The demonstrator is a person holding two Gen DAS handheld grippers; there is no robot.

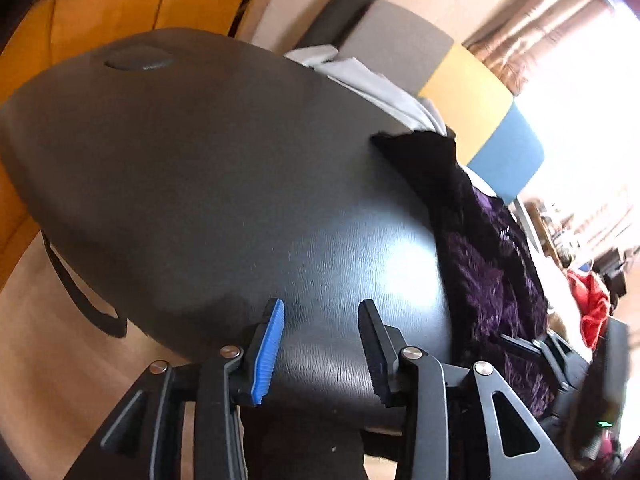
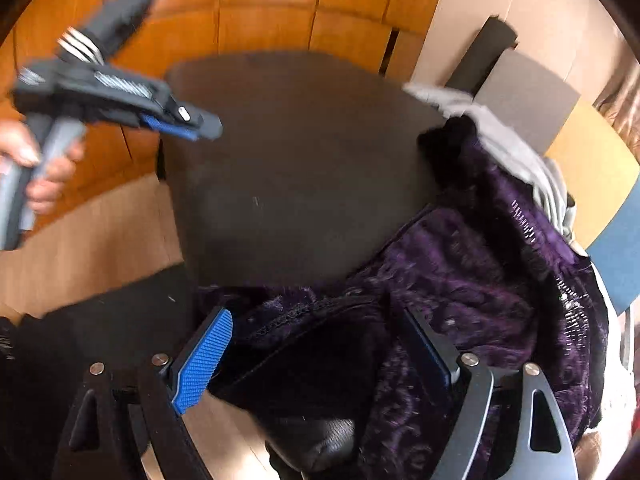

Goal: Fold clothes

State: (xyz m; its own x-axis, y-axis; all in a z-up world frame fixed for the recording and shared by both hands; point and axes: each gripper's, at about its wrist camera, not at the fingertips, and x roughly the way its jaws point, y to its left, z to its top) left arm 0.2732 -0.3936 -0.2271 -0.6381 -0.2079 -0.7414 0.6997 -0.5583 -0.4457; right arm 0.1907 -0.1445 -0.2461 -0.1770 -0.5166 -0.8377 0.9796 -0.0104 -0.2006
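The big black surface (image 1: 192, 168) fills most of the L wrist view & it's mostly bare. The purple fuzzy cloth (image 2: 460, 280) lies in a heap at the R edge of the surface, at about 3 o'clock in the L view & from 2 to 5 o'clock in the R view. Part of it hangs over the near edge. The left hand-held gripper (image 1: 320, 354) has its two fingers spread apart w/ nothing between them; only the black surface shows in the gap. In the R view this same tool is up in the air at 10 o'clock, off the L side of the surface, w/ a hand (image 2: 38, 168) around its grey handle. It's blurry there. The right hand-held gripper (image 2: 316, 356) is wide open too. Its blue pad (image 2: 202, 364) sits at 7 o'clock & the other finger at 4 o'clock, w/ the purple cloth's dark edge lying in the gap. Can't tell if the fingers touch the cloth. A grey-white cloth (image 1: 376, 88) is bunched up at the far R edge of the surface, just behind the purple one. Behind that are flat panels in grey, yellow (image 1: 468, 96) & blue. Something red (image 1: 592, 308) shows far off at 3 o'clock in the L view. Wood cupboard doors (image 2: 264, 4) stand at 12 o'clock in the R view.
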